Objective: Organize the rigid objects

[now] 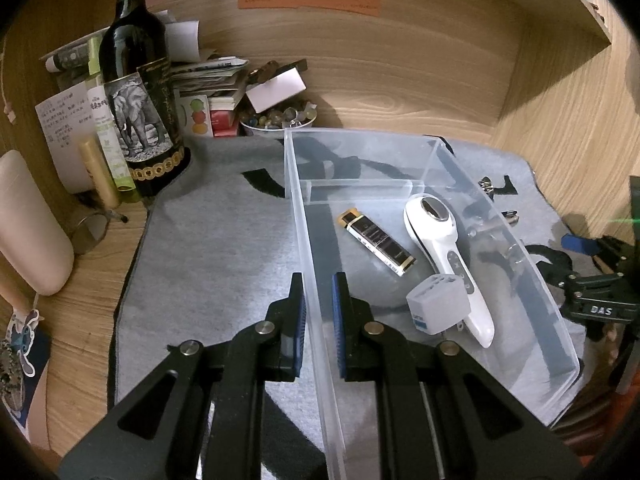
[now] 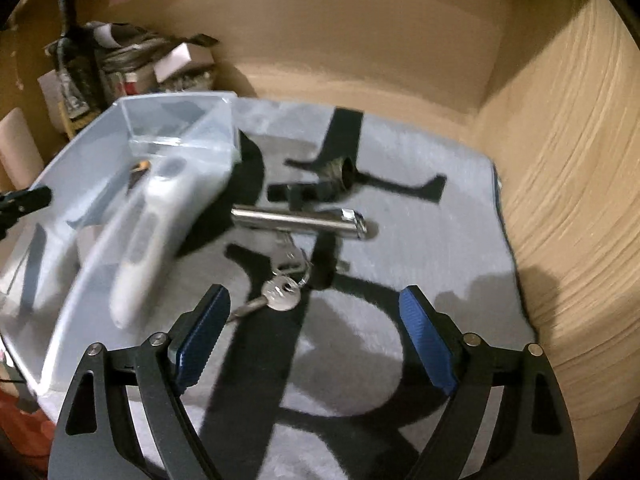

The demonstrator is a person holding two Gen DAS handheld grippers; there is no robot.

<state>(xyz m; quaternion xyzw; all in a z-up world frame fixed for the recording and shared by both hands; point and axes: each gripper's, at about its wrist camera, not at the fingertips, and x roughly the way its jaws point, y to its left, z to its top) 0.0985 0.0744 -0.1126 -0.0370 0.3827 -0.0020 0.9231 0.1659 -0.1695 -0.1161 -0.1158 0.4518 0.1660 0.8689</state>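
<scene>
The left gripper (image 1: 318,292) straddles the near-left wall of the clear plastic bin (image 1: 532,280), one finger outside and one inside, with a narrow gap showing on either side of the wall, so whether it pinches the wall or only brackets it cannot be told. Inside the bin lie a white handheld device (image 1: 444,256), a dark lighter with a gold end (image 1: 378,242) to its left, and a white cube charger (image 1: 438,304) resting against the device's handle at the near end. The right gripper (image 2: 316,332) hovers with its blue-padded fingers (image 2: 204,332) spread wide and holding nothing, just near of a key on a ring (image 2: 282,294) lying on the grey mat (image 2: 460,208). Just beyond the key lies a silver metal cylinder (image 2: 300,222), and farther still a small dark object too blurred to name. The step in hand appears to be steadying the bin while the right gripper goes for the remaining loose items on the mat to the right of the bin. The next move likely calls for lowering over the key, closing on its flat head or the ring, and carrying it left over the bin wall; the key lies thin against soft fabric, so the pinch must go low.
</scene>
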